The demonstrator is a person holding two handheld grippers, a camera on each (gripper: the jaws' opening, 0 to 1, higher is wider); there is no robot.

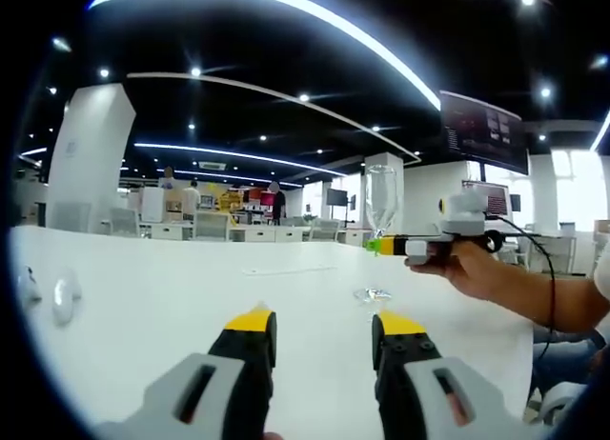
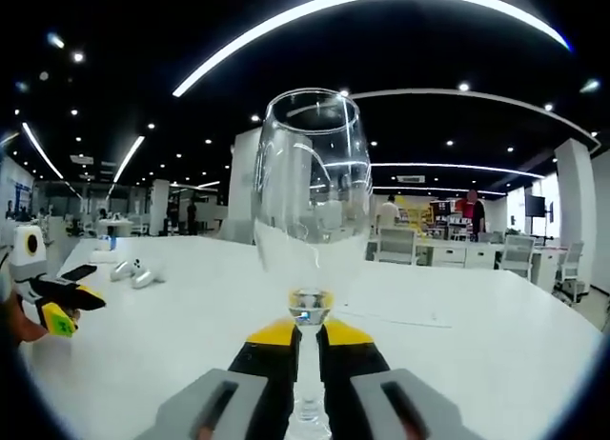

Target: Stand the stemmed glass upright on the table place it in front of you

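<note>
In the left gripper view a hand [image 1: 474, 267] reaches in from three o'clock, level above the desk [image 1: 172, 297], holding the right tongs [image 1: 374, 245] pointed toward nine o'clock. Those tongs are clamped on the stem of the stemmed glass [image 1: 381, 200] — the bowl stands upright above them, the round foot [image 1: 372, 294] just under them at the desk surface, though contact with the desk is hard to judge.

In the right gripper view, the right tongs [image 2: 308, 333] have their yellow tips pressed in narrow on either side of the stem, the glass [image 2: 313, 192] rising straight to twelve o'clock. It is clear, its rim open, and the room shows through its bowl.

The left tongs [image 1: 324, 324] sit low at six o'clock in their own view, spread wide, gripping nothing, hovering over bare white desk. From the right gripper view they show at nine o'clock [image 2: 69, 304], well apart from the glass.

Two small white objects [image 2: 133, 271] lie on the desk toward ten o'clock. The desk's far edge runs across behind the glass — open white surface all around it.
</note>
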